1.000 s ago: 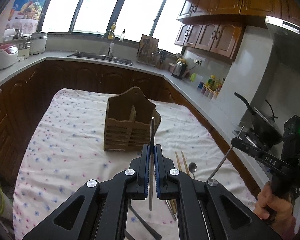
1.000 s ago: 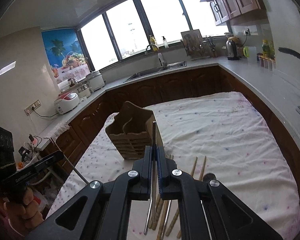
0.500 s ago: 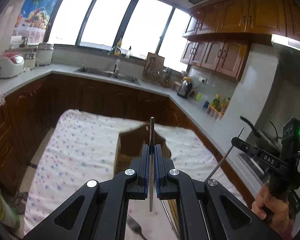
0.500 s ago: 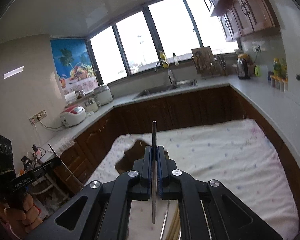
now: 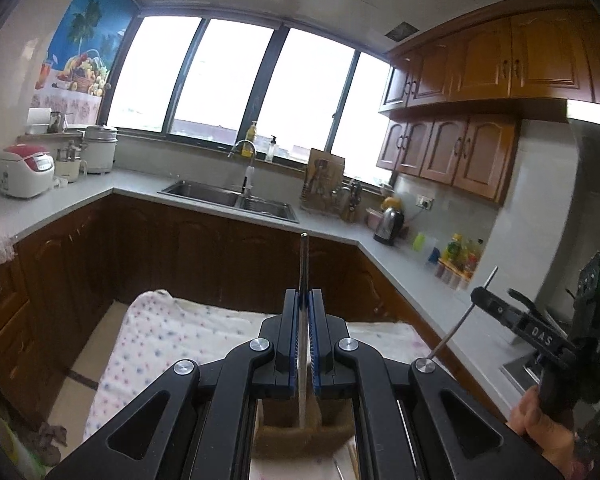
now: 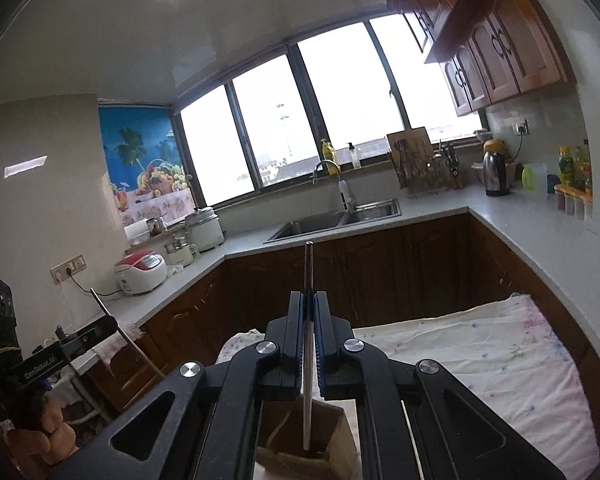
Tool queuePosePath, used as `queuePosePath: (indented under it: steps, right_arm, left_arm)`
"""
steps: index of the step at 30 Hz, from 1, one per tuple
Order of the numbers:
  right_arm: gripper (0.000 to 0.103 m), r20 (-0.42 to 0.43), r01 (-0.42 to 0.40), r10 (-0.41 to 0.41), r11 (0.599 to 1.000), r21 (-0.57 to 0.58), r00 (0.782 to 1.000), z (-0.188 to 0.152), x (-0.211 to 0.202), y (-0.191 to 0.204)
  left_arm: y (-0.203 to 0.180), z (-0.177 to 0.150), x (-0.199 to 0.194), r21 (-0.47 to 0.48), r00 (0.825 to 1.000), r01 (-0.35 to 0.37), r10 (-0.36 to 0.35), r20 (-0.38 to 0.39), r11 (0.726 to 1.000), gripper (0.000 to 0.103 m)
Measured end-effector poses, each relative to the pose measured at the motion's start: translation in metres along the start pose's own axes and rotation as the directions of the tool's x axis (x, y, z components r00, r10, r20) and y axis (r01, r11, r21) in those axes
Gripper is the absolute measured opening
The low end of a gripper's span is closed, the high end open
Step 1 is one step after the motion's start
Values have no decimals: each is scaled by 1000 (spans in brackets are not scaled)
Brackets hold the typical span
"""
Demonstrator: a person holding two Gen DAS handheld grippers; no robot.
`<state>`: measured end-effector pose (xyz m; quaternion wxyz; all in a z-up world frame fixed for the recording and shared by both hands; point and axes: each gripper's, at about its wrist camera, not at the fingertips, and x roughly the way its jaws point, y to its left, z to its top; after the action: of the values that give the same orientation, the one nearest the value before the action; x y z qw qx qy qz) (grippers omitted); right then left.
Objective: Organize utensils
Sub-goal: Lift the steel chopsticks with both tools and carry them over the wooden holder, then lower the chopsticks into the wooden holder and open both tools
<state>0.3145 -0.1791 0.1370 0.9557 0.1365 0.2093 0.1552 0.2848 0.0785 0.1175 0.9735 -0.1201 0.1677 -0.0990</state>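
Two sets of tongs, each with a utensil poised over the wooden holder

Both tongs are clenched on thin metal utensils; the left tongs [image 5: 304,300] grip a metal utensil [image 5: 303,264] whose handle end sticks up past the fingertips, while its lower end reaches down toward the wooden holder [image 5: 300,436] directly beneath; the right tongs [image 6: 309,304] pinch a second metal utensil [image 6: 308,272] the same way — upright, long axis running nearly straight down into the holder's open compartment [image 6: 312,432]

The relation that matters: the holder sits below and just ahead of both sets of tongs, on the counter under a dotted cloth [image 5: 172,332], and each utensil's long axis points down at its opening; in the right wrist view the lower tip appears already inside the compartment rim, though whether it touches the bottom cannot be told; in the left wrist view the tip ends at or just above the holder's top edge, so the right hand seems slightly nearer to finishing — a judgement only

Which kind of utensil each one is stays hidden, since the working ends lie out of sight
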Motion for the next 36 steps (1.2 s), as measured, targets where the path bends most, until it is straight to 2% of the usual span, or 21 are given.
queuePosePath:
  steps: [7, 12, 18, 21, 26, 31, 32, 33, 36]
  right_arm:
    - [5, -41, 19, -16, 998, 54, 999, -41, 50, -22]
    - [5, -60, 26, -20, 995, 99, 998, -67, 72, -40]
    - [5, -105, 33, -20, 991, 127, 994, -85, 84, -47]
    - [6, -124, 32, -17, 993, 118, 992, -88, 87, -46]
    - [6, -157, 41, -23, 993, 112, 987, -90, 93, -47]
    - [6, -176, 31, -7, 990, 136, 984, -90, 96, -51]
    - [7, -180, 29, -4, 990, 136, 984, -89, 97, -52]
    - [11, -185, 26, 0, 990, 138, 983, -89, 98, -52]
    - [13, -184, 20, 9, 987, 156, 983, -88, 96, -55]
  left_arm:
    - [0, -40, 70, -21, 998, -52, 51, -45, 998, 2]
    - [3, -74, 114, -35, 993, -73, 69, -94, 997, 2]
    - [9, -87, 149, -70, 987, -90, 79, -137, 994, 2]
    - [11, -83, 155, -70, 987, -101, 91, -129, 992, 3]
    - [24, -81, 132, -75, 986, -113, 102, -132, 991, 3]
    - [27, -81, 124, -81, 984, -110, 97, -149, 991, 4]
    - [27, -80, 122, -80, 984, -111, 98, -149, 991, 4]
    - [26, -78, 121, -79, 984, -112, 99, -150, 991, 4]
    - [24, -76, 120, -72, 983, -110, 98, -155, 991, 4]
